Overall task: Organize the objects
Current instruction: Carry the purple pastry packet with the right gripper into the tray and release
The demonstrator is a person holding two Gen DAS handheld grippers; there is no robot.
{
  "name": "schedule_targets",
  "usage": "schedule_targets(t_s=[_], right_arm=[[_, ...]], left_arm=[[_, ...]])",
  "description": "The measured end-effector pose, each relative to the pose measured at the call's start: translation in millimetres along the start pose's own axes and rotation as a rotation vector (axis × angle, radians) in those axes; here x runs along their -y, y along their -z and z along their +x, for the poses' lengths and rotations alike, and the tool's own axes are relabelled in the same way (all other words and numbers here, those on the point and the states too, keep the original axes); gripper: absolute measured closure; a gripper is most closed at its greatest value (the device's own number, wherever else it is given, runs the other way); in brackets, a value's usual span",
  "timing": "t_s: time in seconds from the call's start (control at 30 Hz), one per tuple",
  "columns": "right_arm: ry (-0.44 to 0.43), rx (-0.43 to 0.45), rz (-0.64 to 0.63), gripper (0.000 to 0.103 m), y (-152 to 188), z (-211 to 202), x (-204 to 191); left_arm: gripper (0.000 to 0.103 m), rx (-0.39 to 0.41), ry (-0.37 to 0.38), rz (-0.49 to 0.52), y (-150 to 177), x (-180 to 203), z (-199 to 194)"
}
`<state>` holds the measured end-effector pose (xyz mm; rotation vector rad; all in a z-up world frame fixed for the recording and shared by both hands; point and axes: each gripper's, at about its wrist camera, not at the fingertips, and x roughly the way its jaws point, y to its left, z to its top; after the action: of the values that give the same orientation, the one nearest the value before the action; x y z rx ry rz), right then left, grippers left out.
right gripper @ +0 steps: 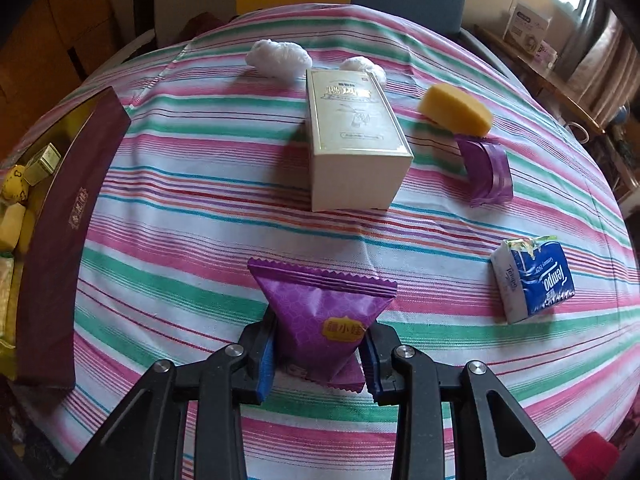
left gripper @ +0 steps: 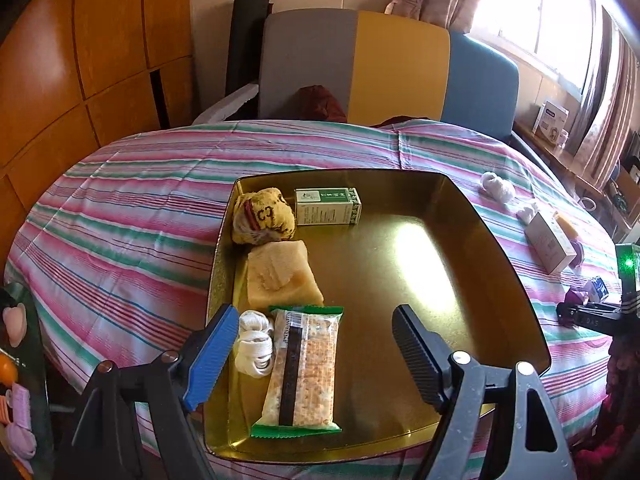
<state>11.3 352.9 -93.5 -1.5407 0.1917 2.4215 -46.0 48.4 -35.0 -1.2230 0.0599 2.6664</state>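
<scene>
Daylight from blown-out window point(left gripper: 532, 12) upper right; glare patch on shiny gold metal tray point(left gripper: 416, 248); strong fisheye bending, dark vignetted corners; focus sharp.

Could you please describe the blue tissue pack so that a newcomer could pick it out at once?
Start at the tall cream box standing mid-table on the striped cloth. Look toward the near right edge: the tissue pack lies alone there. It is the only blue-and-white item, printed "Tempo".

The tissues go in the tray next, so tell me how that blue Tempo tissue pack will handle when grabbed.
The Tempo tissue pack looks soft: its film wrapper is creased, so it will probably squash under the pads rather than resist. It is likely light for its bulk. It leans on the striped cloth, so a nudge may topple it, though it should not roll.
</scene>
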Motion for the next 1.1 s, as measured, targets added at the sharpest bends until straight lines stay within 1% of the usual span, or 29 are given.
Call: schedule_targets(t_s=[0.1, 0.27, 0.5, 0.77, 0.87, 1.1], right_arm=[[-0.033, 0.007, 0.006, 0.068, 2.6, -5.3, -3.6], [-0.073, 0.049, -0.013, 0.068, 1.2, -23.2, -26.1], [-0.139, 0.106, -0.056, 0.068, -10.7, -45.5, -64.0], [-0.238, 0.179, -0.099, 0.068, -20.1, -74.2, -112.9], [-0.282, 0.183, -0.126, 0.068, -21.7, -77.8, -132.9], [-0.342, 0.157, -0.2, 0.068, -22.5, -71.8, -176.5]], left_arm=[[0.023, 0.0, 0.0, -0.004, 1.0, -3.1, -2.2], [0.023, 0.0, 0.005, -0.013, 2.6, -8.0, -4.1], [0.023, -0.007, 0.006, -0.024, 6.4, -13.7, -4.4], [0.023, -0.013, 0.001, -0.036, 9.4, -19.9, -3.9], [0.023, -0.017, -0.001, -0.038, 10.4, -21.5, -2.4], [0.023, -0.027, -0.005, -0.048, 12.0, -26.7, 0.1]])
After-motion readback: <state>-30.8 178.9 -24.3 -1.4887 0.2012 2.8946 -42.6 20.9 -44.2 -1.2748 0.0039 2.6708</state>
